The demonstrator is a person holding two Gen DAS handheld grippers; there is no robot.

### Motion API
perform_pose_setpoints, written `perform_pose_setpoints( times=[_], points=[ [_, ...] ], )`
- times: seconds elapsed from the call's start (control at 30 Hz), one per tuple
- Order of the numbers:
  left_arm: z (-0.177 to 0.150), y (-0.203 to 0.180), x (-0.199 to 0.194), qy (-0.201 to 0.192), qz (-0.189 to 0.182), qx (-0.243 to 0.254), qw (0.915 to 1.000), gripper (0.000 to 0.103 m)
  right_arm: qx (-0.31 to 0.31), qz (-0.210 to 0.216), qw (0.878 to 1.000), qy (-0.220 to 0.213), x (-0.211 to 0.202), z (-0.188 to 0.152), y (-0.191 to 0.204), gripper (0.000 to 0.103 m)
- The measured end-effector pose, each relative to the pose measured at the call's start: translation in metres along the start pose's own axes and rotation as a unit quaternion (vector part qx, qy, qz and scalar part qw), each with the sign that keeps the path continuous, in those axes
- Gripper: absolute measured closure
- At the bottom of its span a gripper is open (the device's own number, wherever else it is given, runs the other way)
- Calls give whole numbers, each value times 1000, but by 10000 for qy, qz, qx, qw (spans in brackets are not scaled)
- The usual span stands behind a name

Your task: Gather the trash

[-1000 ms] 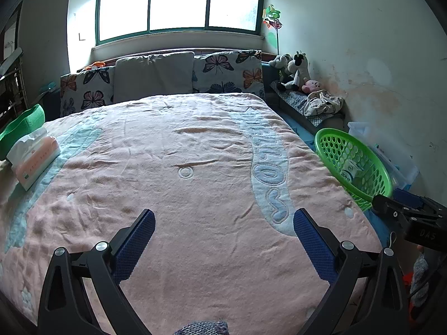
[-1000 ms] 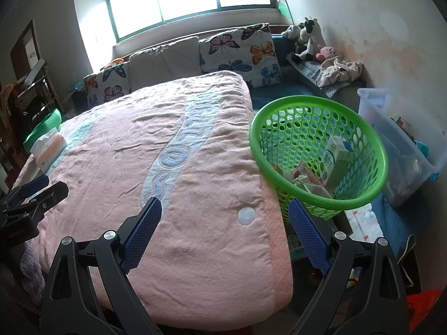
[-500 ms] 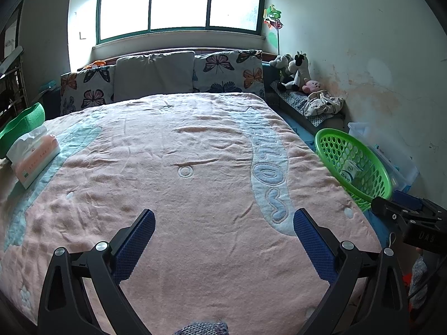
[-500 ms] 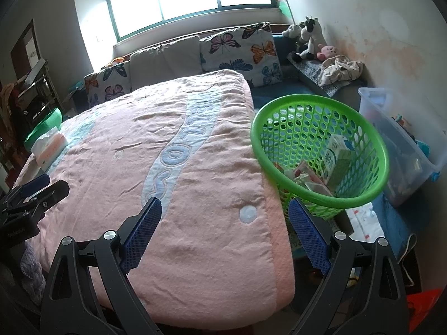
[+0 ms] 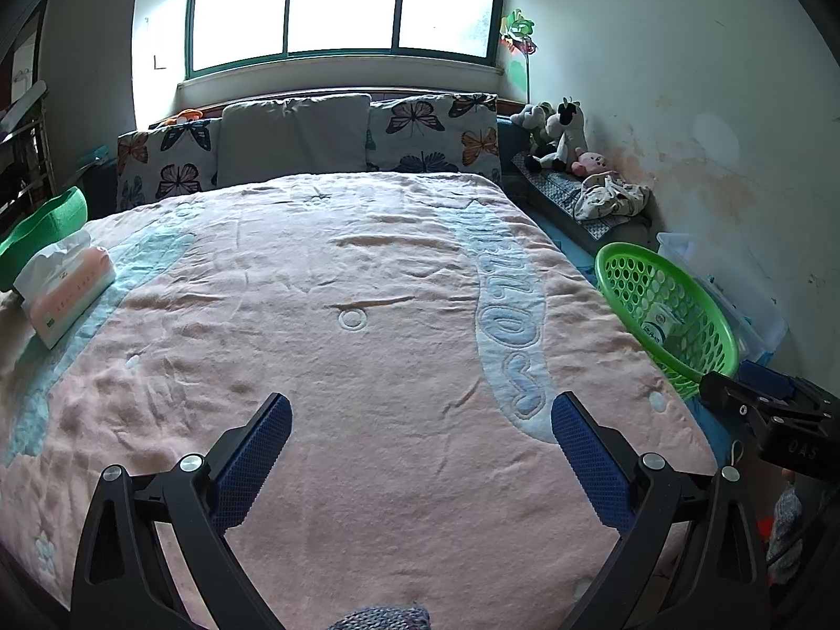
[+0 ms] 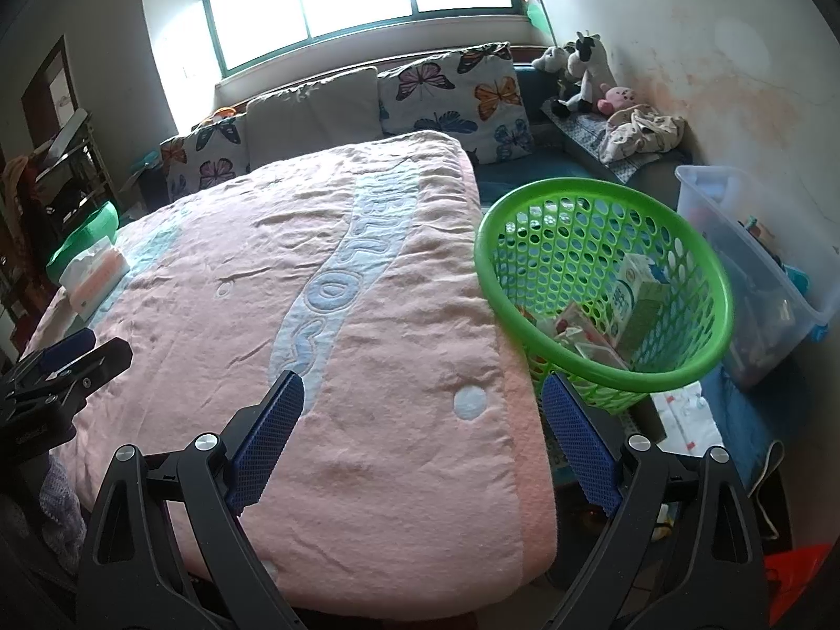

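A pink blanket [image 5: 367, 325] covers the bed below a bright window [image 5: 341, 5]. In the left wrist view the left gripper [image 5: 420, 420] hangs over the blanket, jaws wide and holding nothing; a tissue pack [image 5: 65, 289] lies at the bed's left edge. In the right wrist view the right gripper [image 6: 422, 404] is also wide and bare over the bed's corner, near the green basket [image 6: 604, 283], where a carton [image 6: 632, 294] and other trash lie.

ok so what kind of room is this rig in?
Looks like a home bedroom: a bed with a pink blanket, butterfly pillows under the window, stuffed toys in the corner. A green basket holding cartons stands beside the bed.
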State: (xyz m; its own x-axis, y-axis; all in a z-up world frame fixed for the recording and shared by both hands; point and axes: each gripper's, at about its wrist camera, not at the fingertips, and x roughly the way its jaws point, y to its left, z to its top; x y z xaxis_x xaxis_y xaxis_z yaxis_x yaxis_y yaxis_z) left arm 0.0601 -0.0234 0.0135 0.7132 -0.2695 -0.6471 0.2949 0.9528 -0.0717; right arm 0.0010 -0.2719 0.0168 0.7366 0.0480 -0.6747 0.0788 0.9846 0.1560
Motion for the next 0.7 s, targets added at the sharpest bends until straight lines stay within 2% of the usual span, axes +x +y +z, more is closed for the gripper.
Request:
perform_pose_setpoints(
  times=[0.7],
  points=[
    [-2, 4, 2, 26, 30, -128, 9999, 7, -23, 29, 10000, 20, 2, -1, 2, 11]
  ],
)
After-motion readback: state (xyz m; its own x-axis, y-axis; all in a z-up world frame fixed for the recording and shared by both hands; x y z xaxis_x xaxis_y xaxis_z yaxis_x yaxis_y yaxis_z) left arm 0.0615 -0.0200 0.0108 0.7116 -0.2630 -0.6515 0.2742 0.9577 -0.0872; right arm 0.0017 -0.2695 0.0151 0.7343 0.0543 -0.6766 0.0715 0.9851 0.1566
